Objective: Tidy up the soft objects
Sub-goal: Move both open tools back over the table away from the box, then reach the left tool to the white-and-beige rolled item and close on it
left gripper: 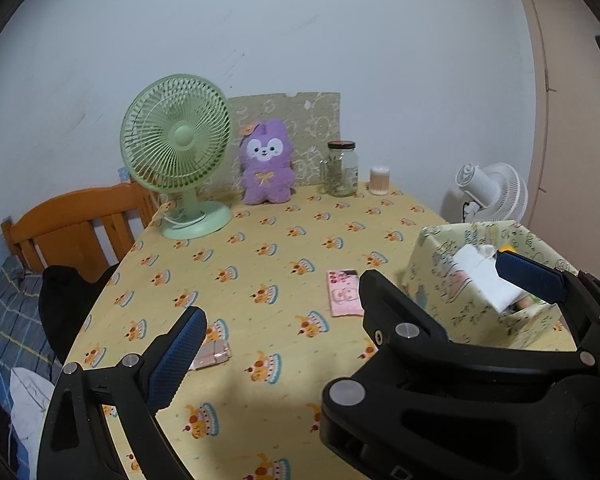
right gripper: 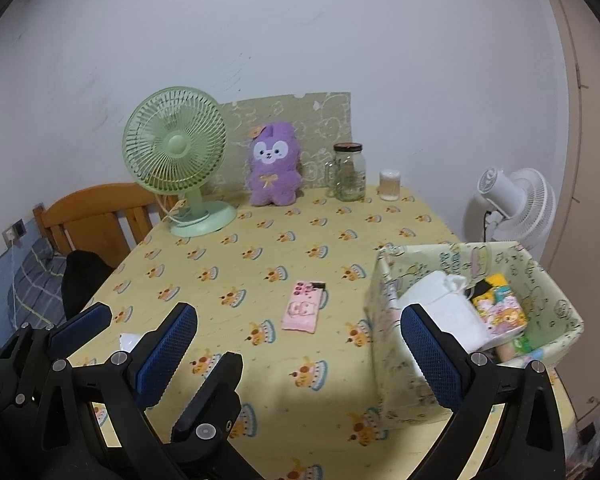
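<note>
Both our left gripper (left gripper: 348, 288) and right gripper (right gripper: 300, 340) hang released, jaws empty. The pink tissue pack (right gripper: 303, 306) lies on the bench at nine o'clock of the box (right gripper: 384, 300). We judge it light and squashy; pinch across its narrow middle.

Hidden in part behind the right gripper's (right gripper: 300, 344) finger: the white bundle (right gripper: 444, 304) and the packets low in the box (right gripper: 556, 304). Covered at one corner in the left wrist view: the pink packet (left gripper: 342, 292). Too small to read: the jar's (right gripper: 349, 172) label and contents.
</note>
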`<act>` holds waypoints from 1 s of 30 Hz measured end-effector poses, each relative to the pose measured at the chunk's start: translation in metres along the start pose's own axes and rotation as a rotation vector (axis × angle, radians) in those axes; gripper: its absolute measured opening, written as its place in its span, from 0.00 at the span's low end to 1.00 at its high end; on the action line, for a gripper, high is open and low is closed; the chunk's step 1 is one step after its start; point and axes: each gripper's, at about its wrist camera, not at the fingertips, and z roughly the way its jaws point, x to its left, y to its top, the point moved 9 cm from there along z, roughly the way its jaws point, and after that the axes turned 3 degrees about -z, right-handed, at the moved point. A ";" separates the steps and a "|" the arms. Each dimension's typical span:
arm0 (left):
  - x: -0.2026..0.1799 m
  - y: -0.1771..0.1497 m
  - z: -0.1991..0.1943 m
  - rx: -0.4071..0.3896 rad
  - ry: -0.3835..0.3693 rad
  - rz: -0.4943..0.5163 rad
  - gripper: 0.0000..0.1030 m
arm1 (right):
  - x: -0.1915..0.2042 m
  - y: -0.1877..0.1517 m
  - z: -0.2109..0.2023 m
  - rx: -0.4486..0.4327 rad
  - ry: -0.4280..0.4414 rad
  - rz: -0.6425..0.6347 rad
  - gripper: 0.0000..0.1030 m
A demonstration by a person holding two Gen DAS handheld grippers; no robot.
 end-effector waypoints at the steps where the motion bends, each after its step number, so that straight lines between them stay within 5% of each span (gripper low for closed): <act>1: 0.002 -0.001 0.002 0.004 0.002 -0.003 0.97 | 0.002 -0.001 0.002 0.004 0.003 -0.002 1.00; 30: 0.074 -0.053 0.072 0.183 0.095 -0.104 0.96 | 0.056 -0.041 0.087 0.160 0.061 -0.061 1.00</act>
